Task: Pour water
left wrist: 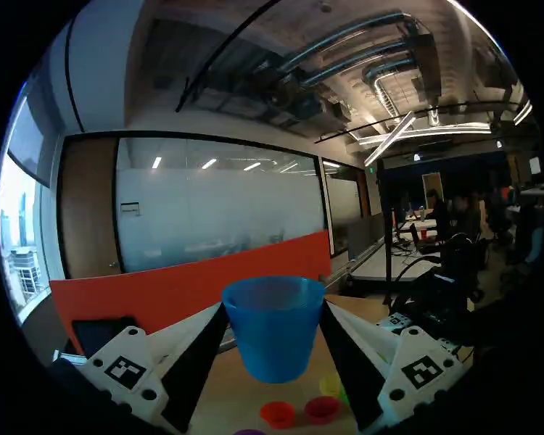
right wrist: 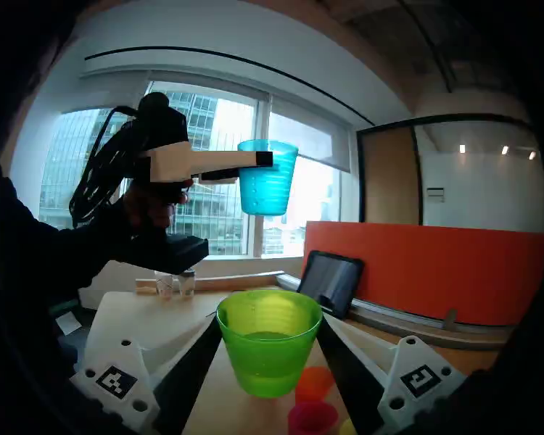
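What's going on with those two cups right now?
Left tool shut on blue cup, upright, raised. Right tool shut on green cup, water inside. No pouring yet. Nothing between the cups; small cups on table below.
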Demonstrator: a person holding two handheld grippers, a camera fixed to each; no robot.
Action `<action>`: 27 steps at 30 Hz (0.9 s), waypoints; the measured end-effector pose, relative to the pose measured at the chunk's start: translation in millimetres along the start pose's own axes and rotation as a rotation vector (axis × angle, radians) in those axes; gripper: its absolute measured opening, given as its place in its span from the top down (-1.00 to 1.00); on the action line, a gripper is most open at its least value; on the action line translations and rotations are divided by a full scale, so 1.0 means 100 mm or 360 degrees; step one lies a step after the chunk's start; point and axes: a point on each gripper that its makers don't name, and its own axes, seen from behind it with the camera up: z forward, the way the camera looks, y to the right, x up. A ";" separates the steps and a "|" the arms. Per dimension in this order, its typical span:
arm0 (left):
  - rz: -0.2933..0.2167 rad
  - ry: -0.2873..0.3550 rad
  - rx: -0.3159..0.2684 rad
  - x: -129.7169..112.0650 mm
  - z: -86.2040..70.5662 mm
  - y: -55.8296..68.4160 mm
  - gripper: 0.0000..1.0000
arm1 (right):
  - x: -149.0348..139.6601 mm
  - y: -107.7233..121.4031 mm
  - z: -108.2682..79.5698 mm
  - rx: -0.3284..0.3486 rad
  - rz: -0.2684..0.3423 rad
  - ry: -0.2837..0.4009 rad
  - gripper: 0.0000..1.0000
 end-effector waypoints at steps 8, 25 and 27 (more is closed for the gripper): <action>0.0023 -0.0050 0.0015 -0.09 -0.01 -0.07 -0.73 | 0.00 0.01 0.02 0.0002 -0.0002 -0.0002 -0.81; 0.0042 -0.0129 0.0013 -0.31 -0.02 -0.09 -0.74 | -0.05 0.00 0.03 0.0011 0.0011 -0.0028 -0.80; 0.0053 -0.0136 0.0017 -0.36 -0.03 -0.09 -0.74 | -0.06 0.00 0.02 0.0012 0.0014 -0.0040 -0.80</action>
